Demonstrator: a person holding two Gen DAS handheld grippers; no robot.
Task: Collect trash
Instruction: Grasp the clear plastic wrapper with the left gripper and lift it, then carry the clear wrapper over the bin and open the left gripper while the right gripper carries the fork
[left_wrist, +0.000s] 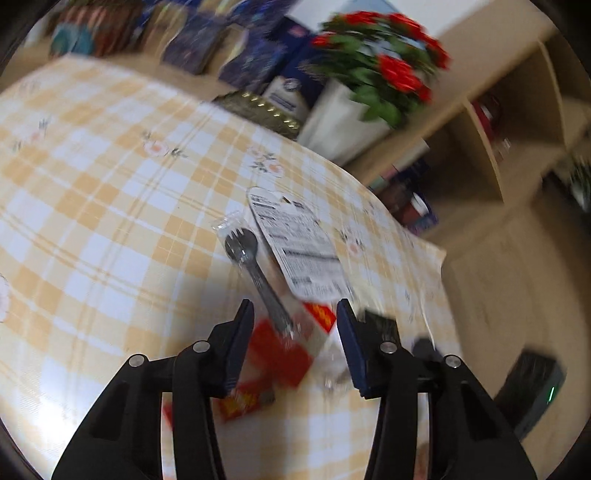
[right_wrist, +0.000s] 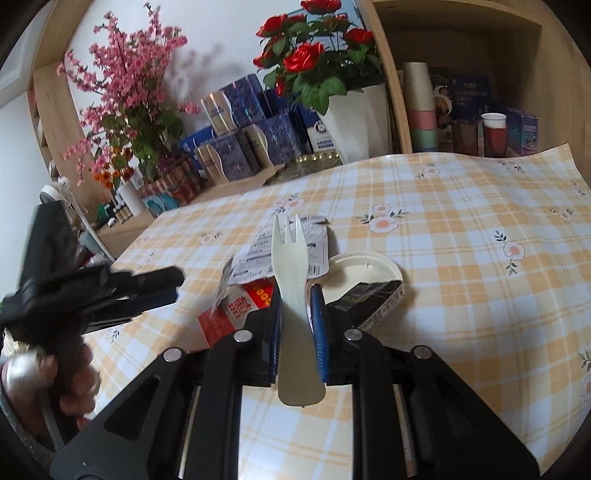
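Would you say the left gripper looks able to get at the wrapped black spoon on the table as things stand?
Probably yes. The left gripper is open and carries nothing, and the wrapped black spoon lies uncovered just ahead on the checked tablecloth, its handle end already reaching between the jaws.

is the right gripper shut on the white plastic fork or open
Shut on it: the right gripper has both blue pads against the white plastic fork, which sticks up between them.

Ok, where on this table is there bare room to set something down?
Free: the checked tablecloth right of the white lid, toward the cups, and the wide stretch left of the wrapped spoon. Crowded: the middle, where printed sheet, red packet and lid cluster.
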